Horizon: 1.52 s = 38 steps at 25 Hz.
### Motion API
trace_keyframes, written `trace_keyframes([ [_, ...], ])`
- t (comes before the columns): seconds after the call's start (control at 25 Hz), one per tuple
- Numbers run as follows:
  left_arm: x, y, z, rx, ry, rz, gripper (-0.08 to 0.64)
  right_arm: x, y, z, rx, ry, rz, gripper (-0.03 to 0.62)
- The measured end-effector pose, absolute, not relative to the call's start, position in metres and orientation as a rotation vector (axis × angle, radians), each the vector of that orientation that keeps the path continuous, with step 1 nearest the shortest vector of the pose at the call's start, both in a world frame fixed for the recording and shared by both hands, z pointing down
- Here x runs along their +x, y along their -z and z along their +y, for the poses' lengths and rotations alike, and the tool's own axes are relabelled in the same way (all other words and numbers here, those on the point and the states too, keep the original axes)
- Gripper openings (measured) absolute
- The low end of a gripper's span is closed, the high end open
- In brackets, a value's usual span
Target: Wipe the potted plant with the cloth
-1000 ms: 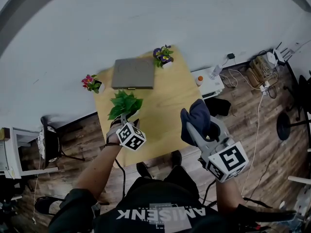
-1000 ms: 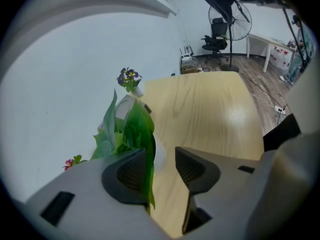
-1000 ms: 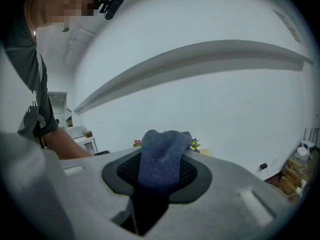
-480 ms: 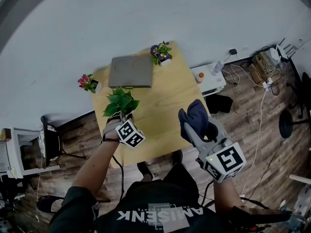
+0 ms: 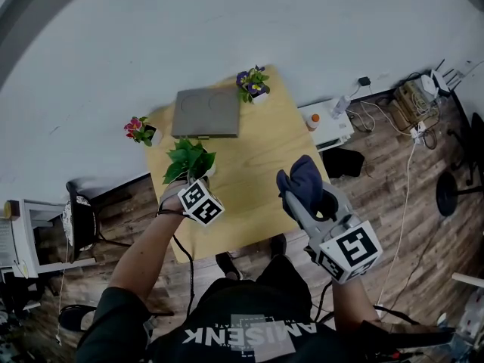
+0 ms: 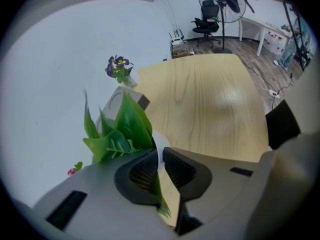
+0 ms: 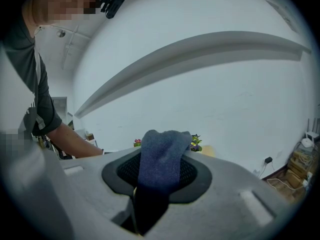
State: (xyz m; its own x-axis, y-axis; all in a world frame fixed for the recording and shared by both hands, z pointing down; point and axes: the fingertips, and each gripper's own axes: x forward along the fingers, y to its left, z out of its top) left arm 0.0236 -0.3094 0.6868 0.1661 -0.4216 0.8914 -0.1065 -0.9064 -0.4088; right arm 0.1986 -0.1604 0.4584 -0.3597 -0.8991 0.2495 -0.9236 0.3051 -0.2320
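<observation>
The potted plant (image 5: pixel 189 159), green leaves in a small white pot, stands near the left edge of the wooden table (image 5: pixel 257 150). My left gripper (image 5: pixel 195 180) points steeply down at its base. In the left gripper view the jaws are closing, with the white pot rim (image 6: pixel 161 143) and a leaf (image 6: pixel 125 124) pinched between the pads of the left gripper (image 6: pixel 161 156). My right gripper (image 5: pixel 299 197) hovers over the table's right front corner, shut on a dark blue cloth (image 5: pixel 306 181). The cloth (image 7: pixel 162 154) drapes over the pads of the right gripper (image 7: pixel 159 173).
A flat grey slab (image 5: pixel 206 113) lies at the table's back. A purple flower pot (image 5: pixel 253 85) stands at the back right corner and a pink flower pot (image 5: pixel 142 130) at the left edge. A white box (image 5: pixel 325 123) and cables lie on the floor to the right.
The left gripper has settled in at the plant's base, and its marker cube has turned slightly. The right gripper with the cloth has stayed where it was.
</observation>
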Motion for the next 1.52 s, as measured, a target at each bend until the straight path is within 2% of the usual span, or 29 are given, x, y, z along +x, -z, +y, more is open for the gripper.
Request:
trace_keyframes([
  [0.24, 0.023, -0.646, -0.297, -2.400, 1.741, 0.582, 0.035, 0.190, -0.439, -0.162, 1.710, -0.481, -2.502, 0.126],
  [0.68, 0.023, -0.521, -0.242, -2.788, 1.368, 0.653, 0.035, 0.144, -0.382, -0.169, 1.558, -0.289, -2.639, 0.126],
  [1.04, 0.014, -0.432, -0.210, -2.886, 1.074, 0.646, 0.034, 0.095, -0.343, -0.174, 1.354, -0.144, -2.802, 0.126],
  [1.52, 0.000, -0.401, -0.191, -2.877, 1.034, 0.738, 0.032, 0.029, -0.320, -0.185, 1.039, -0.049, -2.926, 0.126],
])
